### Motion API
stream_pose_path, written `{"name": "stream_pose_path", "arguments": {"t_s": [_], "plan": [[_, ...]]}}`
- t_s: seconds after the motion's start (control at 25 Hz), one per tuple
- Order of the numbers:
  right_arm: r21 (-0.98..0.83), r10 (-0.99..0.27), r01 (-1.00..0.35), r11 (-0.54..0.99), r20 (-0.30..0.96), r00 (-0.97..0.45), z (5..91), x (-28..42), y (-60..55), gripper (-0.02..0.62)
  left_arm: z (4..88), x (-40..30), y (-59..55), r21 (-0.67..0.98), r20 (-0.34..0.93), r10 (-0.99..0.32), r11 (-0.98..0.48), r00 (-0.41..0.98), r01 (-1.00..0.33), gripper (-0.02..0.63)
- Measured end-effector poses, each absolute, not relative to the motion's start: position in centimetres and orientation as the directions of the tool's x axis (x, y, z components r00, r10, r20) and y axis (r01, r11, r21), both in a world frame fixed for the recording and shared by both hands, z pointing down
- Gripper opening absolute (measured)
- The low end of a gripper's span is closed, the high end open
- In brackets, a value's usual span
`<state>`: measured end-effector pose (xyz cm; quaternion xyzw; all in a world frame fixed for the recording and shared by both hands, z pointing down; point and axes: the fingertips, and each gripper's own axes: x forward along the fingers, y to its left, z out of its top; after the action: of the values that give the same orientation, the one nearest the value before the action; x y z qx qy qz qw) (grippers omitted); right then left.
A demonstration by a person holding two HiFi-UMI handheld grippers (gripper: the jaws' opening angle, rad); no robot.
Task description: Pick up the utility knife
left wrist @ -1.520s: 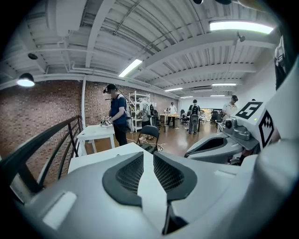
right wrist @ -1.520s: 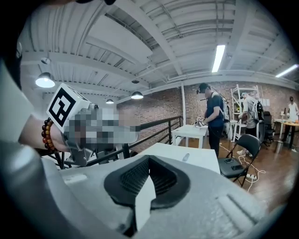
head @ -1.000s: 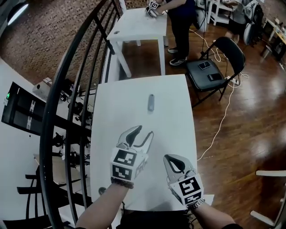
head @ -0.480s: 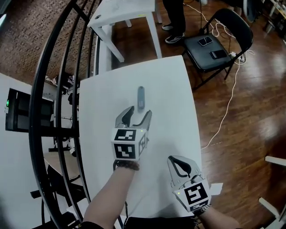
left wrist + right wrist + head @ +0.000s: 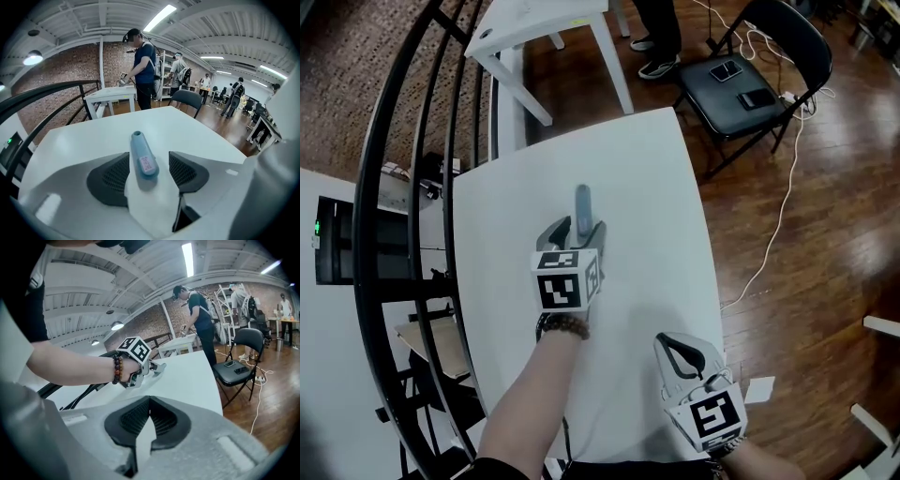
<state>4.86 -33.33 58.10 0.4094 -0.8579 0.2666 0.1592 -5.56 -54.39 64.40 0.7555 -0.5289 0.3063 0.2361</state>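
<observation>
On the wooden floor (image 5: pixel 825 234) before you stands the white table (image 5: pixel 656 187). A black curved railing (image 5: pixel 394 187) runs along its left side. Beyond its far edge is a second white table (image 5: pixel 534 19), with a person's shoes (image 5: pixel 661 64) beside it. To the far right, a black folding chair (image 5: pixel 741 89) carries two phones (image 5: pixel 741 84), and a pale cable (image 5: pixel 778 216) trails across the floor.

The utility knife (image 5: pixel 582 202) lies flat near the table's middle, its length pointing away from you.

Your left gripper (image 5: pixel 579 227) is down at the knife's near end. Its jaws have just been opening and stand wide, one on each side of the knife. The left gripper view shows a gap between each pad and the handle.

Your right gripper (image 5: pixel 675 342) sits near the table's near right corner, well apart from the knife. Its jaws are closed tip to tip and it holds nothing.
</observation>
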Motion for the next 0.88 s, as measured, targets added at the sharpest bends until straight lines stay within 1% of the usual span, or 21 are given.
{"name": "stream_pose_path", "arguments": {"t_s": [0.12, 0.2, 0.32, 0.48, 0.88], "plan": [[-0.327, -0.618, -0.786, 0.524, 0.490, -0.615, 58.2, 5.0, -33.7, -0.008, 65.4, -5.9, -54.6, 0.028, 0.731, -0.640, -0.317, 0.236, -0.948, 0.274], [-0.328, -0.618, -0.786, 0.524, 0.488, -0.616, 58.3, 5.0, -33.9, -0.008, 65.7, -6.0, -54.8, 0.030, 0.737, -0.634, -0.314, 0.233, -0.949, 0.247], [-0.331, -0.620, -0.785, 0.523, 0.485, -0.617, 58.3, 5.0, -34.0, -0.008, 65.8, -5.8, -54.8, 0.036, 0.744, -0.624, -0.321, 0.240, -0.946, 0.230], [-0.332, -0.623, -0.786, 0.522, 0.481, -0.617, 58.1, 5.0, -33.9, -0.008, 65.8, -5.3, -54.6, 0.056, 0.749, -0.609, -0.333, 0.260, -0.941, 0.178], [-0.321, -0.629, -0.782, 0.535, 0.467, -0.622, 56.8, 4.9, -33.5, -0.008, 64.8, -5.5, -52.7, 0.057, 0.759, -0.596, -0.341, 0.263, -0.938, 0.161]]}}
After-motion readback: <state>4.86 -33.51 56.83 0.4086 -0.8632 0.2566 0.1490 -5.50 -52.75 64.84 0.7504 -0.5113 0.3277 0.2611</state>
